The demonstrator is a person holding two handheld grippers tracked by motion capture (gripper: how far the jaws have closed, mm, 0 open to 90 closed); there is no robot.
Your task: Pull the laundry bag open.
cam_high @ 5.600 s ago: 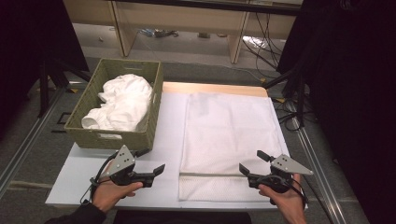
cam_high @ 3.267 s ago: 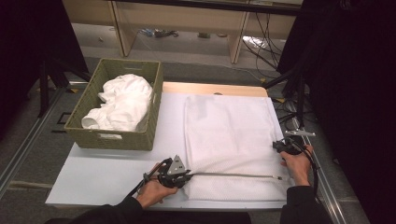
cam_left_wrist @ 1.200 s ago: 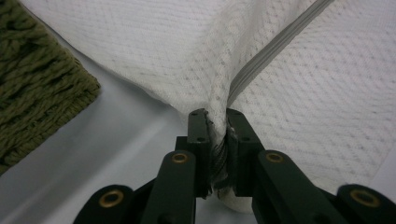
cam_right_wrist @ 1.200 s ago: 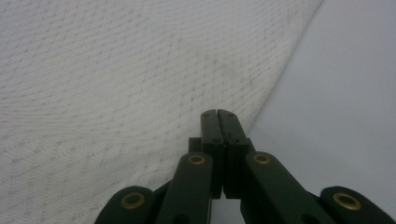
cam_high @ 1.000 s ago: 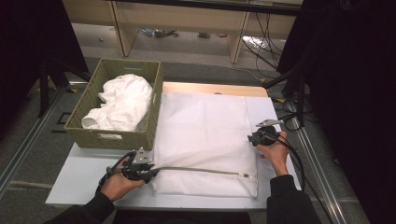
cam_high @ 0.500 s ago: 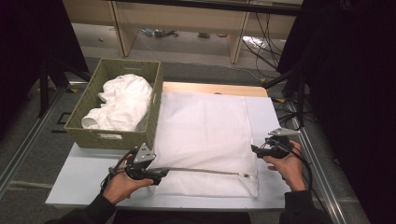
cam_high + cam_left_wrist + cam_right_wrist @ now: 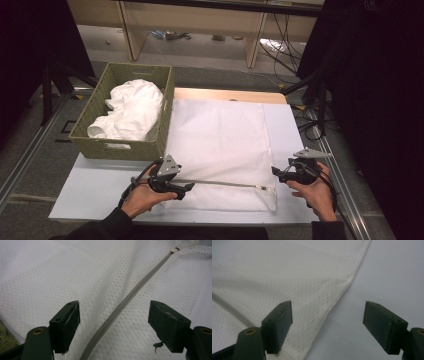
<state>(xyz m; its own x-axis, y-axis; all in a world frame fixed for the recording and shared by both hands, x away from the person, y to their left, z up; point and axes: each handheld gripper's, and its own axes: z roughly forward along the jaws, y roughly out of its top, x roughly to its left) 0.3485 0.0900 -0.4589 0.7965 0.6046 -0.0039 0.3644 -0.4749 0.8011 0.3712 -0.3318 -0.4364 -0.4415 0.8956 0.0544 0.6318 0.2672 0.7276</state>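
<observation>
Two grippers hover over the near edge of a white mesh laundry bag [image 7: 222, 145] that lies spread flat on the white table [image 7: 90, 192], just right of an olive basket [image 7: 120, 145] holding crumpled white cloth [image 7: 130, 112]. The left gripper [image 7: 182, 189] sits at the near left corner of the bag, its jaws having just been opening; in the left gripper view they stand wide, with the grey zipper [image 7: 125, 305] running on the mesh between them, untouched by the pads. The right gripper [image 7: 276, 172] is just off the bag's right edge, its jaws likewise just opened and holding nothing; the right gripper view shows the bag's hemmed edge [image 7: 334, 307] beneath them. The bag looks light, thin and limp, likely to sag and wrinkle when lifted. The hemmed corners or the stiffer zipper band probably offer the firmest pinch; a grip on loose mesh alone may catch just one layer.
</observation>
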